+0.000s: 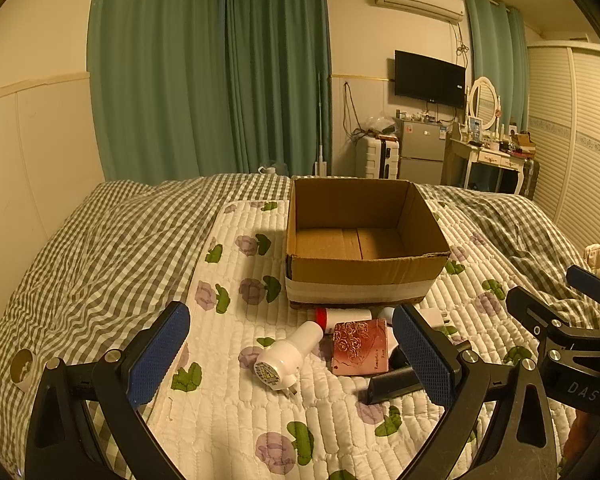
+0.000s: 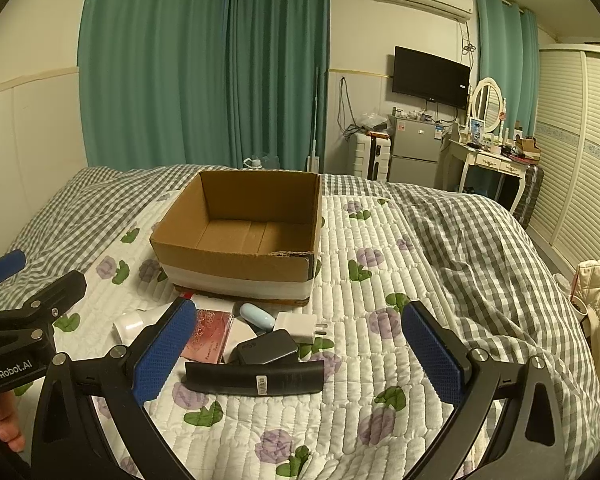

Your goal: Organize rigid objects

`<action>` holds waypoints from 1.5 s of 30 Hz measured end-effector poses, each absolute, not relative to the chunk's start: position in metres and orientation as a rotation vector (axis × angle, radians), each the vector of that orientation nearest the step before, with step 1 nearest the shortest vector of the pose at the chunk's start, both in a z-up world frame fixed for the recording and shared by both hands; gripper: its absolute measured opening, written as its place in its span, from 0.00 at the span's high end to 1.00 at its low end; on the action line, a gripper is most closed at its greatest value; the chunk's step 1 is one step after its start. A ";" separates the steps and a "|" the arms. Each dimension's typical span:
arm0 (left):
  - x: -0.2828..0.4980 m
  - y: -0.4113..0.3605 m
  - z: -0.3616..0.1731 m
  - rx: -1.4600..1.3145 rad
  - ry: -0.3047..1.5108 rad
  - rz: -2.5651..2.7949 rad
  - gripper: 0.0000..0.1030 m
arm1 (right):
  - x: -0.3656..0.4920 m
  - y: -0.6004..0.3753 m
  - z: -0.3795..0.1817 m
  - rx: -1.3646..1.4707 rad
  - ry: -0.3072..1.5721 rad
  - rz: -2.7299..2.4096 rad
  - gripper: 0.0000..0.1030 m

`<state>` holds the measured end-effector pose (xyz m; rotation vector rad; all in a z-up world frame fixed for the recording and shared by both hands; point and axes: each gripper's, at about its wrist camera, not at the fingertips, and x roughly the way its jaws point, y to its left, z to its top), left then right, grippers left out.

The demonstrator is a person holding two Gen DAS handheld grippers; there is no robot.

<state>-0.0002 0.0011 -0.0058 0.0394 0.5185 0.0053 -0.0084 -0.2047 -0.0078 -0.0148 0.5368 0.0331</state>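
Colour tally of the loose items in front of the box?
White: 3, plug-in device, red-banded tube, wall charger
Black: 2, long flat case, rounded power bank
Pink: 1, rose-embossed case
Pale blue: 1, oval case
Total: 7
Cardboard box empty.

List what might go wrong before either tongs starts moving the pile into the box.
1. The items lie packed together: the pink rose-embossed case touches the dark grey power bank, so closing on one could drag its neighbour.
2. The long black curved bar lies crosswise in front of the right tongs; a grasp off its middle may let it tip.
3. The open cardboard box sits on a soft quilt and may shift if bumped.
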 end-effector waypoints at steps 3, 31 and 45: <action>0.000 0.001 -0.006 0.040 0.521 0.006 0.00 | -0.009 -0.205 -0.008 -0.012 0.535 0.033 0.00; 0.071 0.006 -0.056 0.111 0.789 0.059 0.01 | 0.065 -0.206 -0.041 -0.078 0.787 0.081 0.00; 0.114 -0.003 -0.144 0.164 1.013 0.061 0.45 | 0.079 -0.194 -0.099 -0.092 0.932 0.274 0.00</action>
